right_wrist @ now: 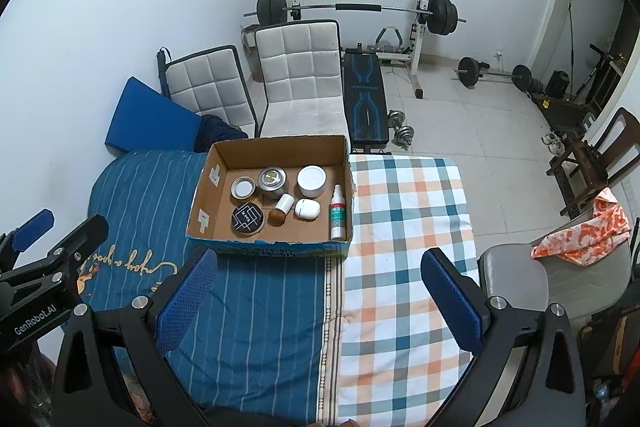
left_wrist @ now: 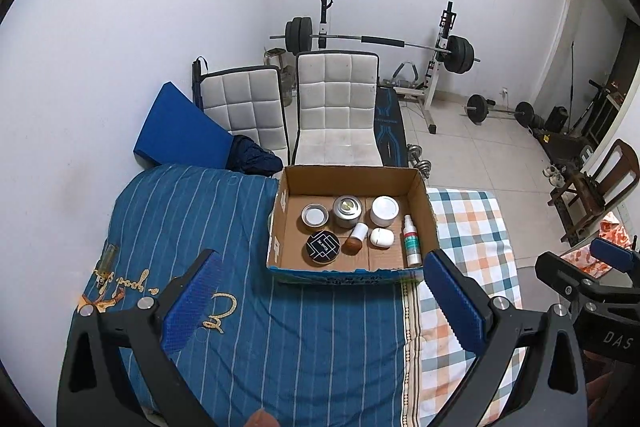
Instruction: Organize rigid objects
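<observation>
An open cardboard box (left_wrist: 424, 203) (right_wrist: 202, 197) sits on the bed. It holds several small items: a black round compact (left_wrist: 323, 247) (right_wrist: 248, 220), a metal tin (left_wrist: 347, 211) (right_wrist: 271, 183), a small glass jar (left_wrist: 315, 215) (right_wrist: 243, 188), a white jar (left_wrist: 385, 211) (right_wrist: 311, 181), a white case (left_wrist: 381, 238) (right_wrist: 307, 208), a brown-capped white bottle (left_wrist: 357, 237) (right_wrist: 281, 209) lying tilted, and a spray bottle (left_wrist: 411, 241) (right_wrist: 338, 213) lying flat. My left gripper (left_wrist: 320, 271) is open and empty, in front of the box. My right gripper (right_wrist: 320, 271) is open and empty, also in front.
The bed has a blue striped cover (left_wrist: 192, 219) on the left and a checked sheet (right_wrist: 408, 211) on the right. Two white chairs (left_wrist: 338, 107), a weight bench (right_wrist: 365, 99) and barbells stand beyond. A grey chair with an orange cloth (right_wrist: 580, 235) is at right.
</observation>
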A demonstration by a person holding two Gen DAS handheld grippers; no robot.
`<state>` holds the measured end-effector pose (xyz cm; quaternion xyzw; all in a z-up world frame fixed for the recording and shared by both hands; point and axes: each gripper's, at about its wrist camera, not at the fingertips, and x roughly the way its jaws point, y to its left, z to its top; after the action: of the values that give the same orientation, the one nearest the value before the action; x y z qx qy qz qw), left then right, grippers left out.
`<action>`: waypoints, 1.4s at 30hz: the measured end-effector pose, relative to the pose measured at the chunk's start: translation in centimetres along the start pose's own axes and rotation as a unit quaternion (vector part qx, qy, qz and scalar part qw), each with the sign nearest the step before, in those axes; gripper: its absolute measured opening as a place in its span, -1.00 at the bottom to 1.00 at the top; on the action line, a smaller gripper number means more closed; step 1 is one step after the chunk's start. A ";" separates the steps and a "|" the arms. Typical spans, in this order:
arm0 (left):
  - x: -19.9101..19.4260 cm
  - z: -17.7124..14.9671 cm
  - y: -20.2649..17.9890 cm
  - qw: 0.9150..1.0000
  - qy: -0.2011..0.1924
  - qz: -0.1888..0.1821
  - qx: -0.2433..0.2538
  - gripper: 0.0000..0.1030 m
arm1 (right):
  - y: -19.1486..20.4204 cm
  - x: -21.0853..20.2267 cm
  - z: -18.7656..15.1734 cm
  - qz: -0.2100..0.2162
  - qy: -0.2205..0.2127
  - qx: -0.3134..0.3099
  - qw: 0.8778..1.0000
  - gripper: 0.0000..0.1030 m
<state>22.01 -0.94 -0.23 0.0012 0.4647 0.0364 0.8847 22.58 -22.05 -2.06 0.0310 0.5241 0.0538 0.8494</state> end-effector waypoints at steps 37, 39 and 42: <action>-1.2 0.0 -0.6 1.000 -0.005 0.001 0.004 1.00 | -0.7 -1.7 0.4 -0.020 -0.010 0.003 1.000 1.00; -1.2 0.0 -0.6 1.000 -0.005 0.001 0.005 1.00 | -0.7 -1.7 0.3 -0.020 -0.009 0.004 1.000 1.00; -1.2 -0.1 -0.5 1.000 -0.006 0.001 0.004 1.00 | -0.7 -1.6 0.4 -0.021 -0.010 0.004 1.000 1.00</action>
<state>21.31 -1.55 0.70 0.0053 0.4595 0.0357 0.8874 22.23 -22.95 -0.52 0.0242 0.5165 0.0336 0.8553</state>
